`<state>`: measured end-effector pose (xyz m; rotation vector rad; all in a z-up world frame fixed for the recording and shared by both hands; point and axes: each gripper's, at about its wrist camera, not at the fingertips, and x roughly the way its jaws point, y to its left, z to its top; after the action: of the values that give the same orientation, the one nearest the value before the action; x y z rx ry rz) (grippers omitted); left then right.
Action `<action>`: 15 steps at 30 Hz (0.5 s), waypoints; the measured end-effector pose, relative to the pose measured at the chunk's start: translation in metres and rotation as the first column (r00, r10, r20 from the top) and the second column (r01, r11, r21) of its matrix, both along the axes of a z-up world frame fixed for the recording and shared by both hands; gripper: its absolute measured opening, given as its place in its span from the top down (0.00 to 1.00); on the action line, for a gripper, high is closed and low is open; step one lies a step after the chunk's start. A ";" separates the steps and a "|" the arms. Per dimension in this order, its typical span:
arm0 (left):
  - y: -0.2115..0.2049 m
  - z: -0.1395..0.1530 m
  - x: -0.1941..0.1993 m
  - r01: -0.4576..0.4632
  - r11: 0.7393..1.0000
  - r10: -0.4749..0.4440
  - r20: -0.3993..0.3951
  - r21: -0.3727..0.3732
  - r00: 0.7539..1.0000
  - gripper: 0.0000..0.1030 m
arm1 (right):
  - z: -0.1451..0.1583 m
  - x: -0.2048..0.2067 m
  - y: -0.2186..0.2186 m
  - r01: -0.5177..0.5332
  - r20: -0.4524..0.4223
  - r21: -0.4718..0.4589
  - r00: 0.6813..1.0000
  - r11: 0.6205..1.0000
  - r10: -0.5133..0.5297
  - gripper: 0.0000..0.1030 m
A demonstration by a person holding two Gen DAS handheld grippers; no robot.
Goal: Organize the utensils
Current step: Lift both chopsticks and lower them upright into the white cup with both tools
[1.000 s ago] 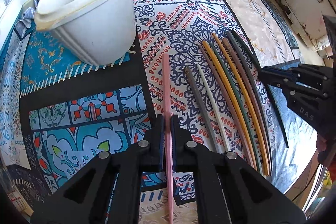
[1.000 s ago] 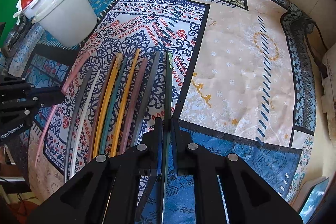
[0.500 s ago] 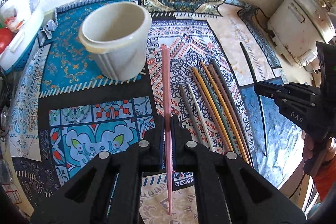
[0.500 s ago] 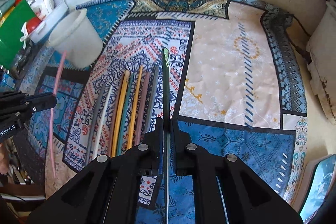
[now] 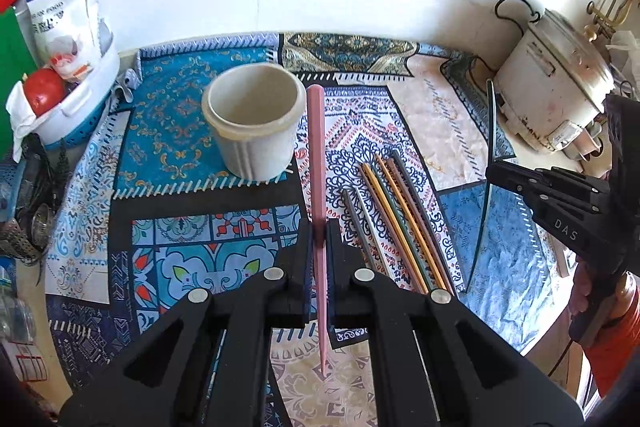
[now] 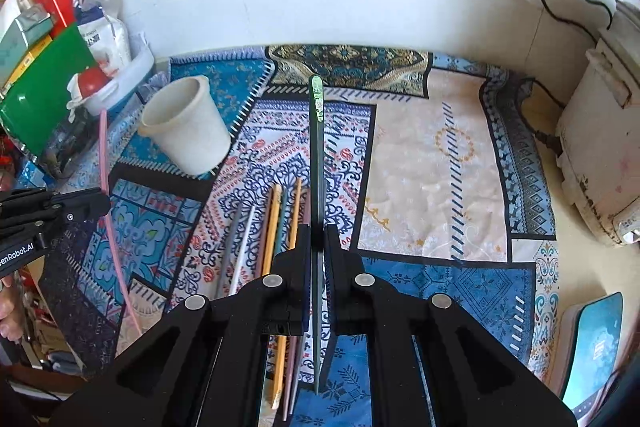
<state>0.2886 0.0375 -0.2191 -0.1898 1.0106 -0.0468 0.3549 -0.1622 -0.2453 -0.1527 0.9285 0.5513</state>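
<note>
the left tool point(image 5: 318, 239) is closed on a pink chopstick point(image 5: 316, 155), the right tool point(image 6: 318, 239) on a dark green chopstick point(image 6: 317, 163). both sticks are above the worktop; each should be tipped upright over the far-left cream cup point(image 5: 254, 131) before letting go.

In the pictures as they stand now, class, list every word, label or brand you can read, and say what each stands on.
"DAS": on the right gripper.
"enRobot.AI", start cut off: on the left gripper.
Print on the white bag: too blurred to read.
</note>
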 end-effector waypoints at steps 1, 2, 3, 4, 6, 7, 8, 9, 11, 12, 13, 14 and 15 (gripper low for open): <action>0.001 0.004 -0.003 -0.003 1.000 0.003 0.011 0.001 1.000 0.96 | 0.003 -0.002 0.001 -0.002 0.009 0.002 1.000 1.000 0.001 0.95; 0.002 0.007 -0.005 -0.005 1.000 0.005 0.021 0.001 1.000 0.96 | 0.007 -0.004 0.002 -0.004 0.017 0.005 1.000 1.000 0.004 0.95; 0.003 0.011 -0.007 -0.006 1.000 0.006 0.030 -0.002 1.000 0.96 | 0.010 -0.006 0.003 -0.006 0.026 0.007 1.000 1.000 0.006 0.95; 0.005 0.014 -0.010 -0.007 1.000 0.008 0.040 -0.004 0.999 0.96 | 0.013 -0.007 0.004 -0.007 0.034 0.008 0.999 1.000 0.007 0.95; 0.007 0.021 -0.014 -0.013 1.000 0.013 0.058 -0.004 0.998 0.96 | 0.019 -0.010 0.006 -0.010 0.051 0.012 0.999 1.000 0.009 0.95; 0.009 0.024 -0.016 -0.015 1.000 0.016 0.067 -0.005 0.998 0.96 | 0.023 -0.011 0.007 -0.011 0.059 0.015 0.998 1.000 0.010 0.95; 0.011 0.027 -0.018 -0.018 1.000 0.018 0.075 -0.008 0.997 0.96 | 0.026 -0.013 0.008 -0.012 0.066 0.017 0.998 1.000 0.011 0.95; 0.012 0.031 -0.020 -0.020 1.000 0.021 0.083 -0.009 0.996 0.96 | 0.030 -0.014 0.009 -0.012 0.074 0.020 0.997 1.000 0.011 0.95; 0.016 0.037 -0.022 -0.025 1.000 0.026 0.100 -0.009 0.995 0.96 | 0.037 -0.015 0.011 -0.015 0.092 0.025 0.996 1.000 0.012 0.95; 0.016 0.041 -0.022 -0.027 1.000 0.028 0.109 -0.006 0.994 0.96 | 0.040 -0.017 0.012 -0.016 0.100 0.027 0.995 1.000 0.013 0.95; 0.018 0.045 -0.022 -0.031 1.000 0.031 0.121 -0.004 0.992 0.96 | 0.044 -0.017 0.013 -0.017 0.108 0.032 0.994 0.999 0.013 0.95; 0.020 0.049 -0.023 -0.034 0.999 0.035 0.130 -0.004 0.991 0.96 | 0.048 -0.017 0.014 -0.018 0.116 0.039 0.993 0.999 0.013 0.95; 0.022 0.052 -0.022 -0.038 0.999 0.039 0.139 -0.007 0.989 0.96 | 0.051 -0.017 0.015 -0.019 0.124 0.047 0.992 0.999 0.013 0.95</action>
<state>0.2662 0.0595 -0.1670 -0.2069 0.8672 -0.0263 0.3376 -0.1469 -0.1938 -0.1497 0.7937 0.5726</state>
